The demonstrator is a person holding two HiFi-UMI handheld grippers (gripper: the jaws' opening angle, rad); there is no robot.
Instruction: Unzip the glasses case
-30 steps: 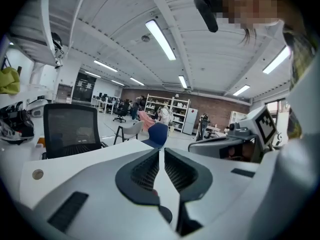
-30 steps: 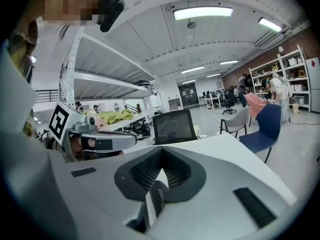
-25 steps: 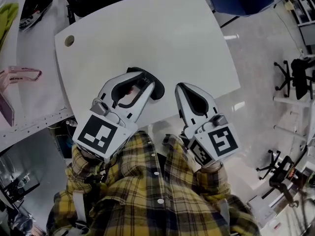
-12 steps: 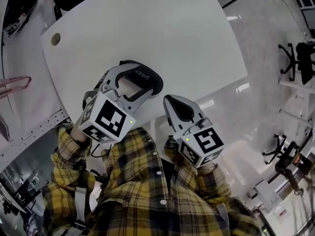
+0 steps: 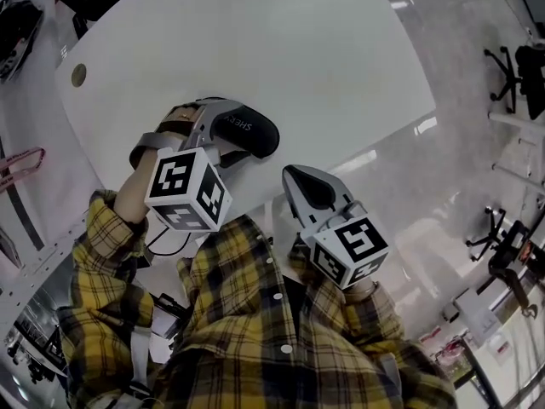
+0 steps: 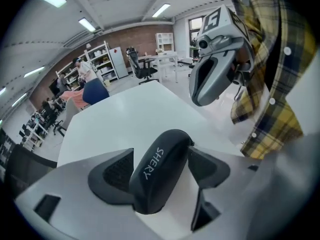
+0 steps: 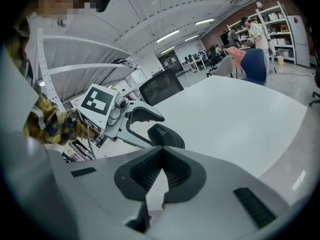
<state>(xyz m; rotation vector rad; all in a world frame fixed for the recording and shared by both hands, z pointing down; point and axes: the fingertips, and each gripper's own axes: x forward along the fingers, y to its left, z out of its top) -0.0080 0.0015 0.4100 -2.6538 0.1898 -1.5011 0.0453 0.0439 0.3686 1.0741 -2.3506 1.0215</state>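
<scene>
The left gripper [image 6: 160, 154] points steeply down at the near left of a white worktop [image 5: 298, 58]. Its fingers have just been opening and stand released, straddling a black glasses case [image 5: 249, 132] that lies flat between them. To the right, just off the worktop's near edge, the right gripper [image 7: 161, 153] hangs with its fingers clenched on nothing. The case looks fully closed and no zip pull shows, so the unzipping seems not yet begun. Otherwise the worktop is bare. Around it are glossy pale floor [image 5: 460, 169], an office chair [image 5: 519, 75] and distant shelving.
</scene>
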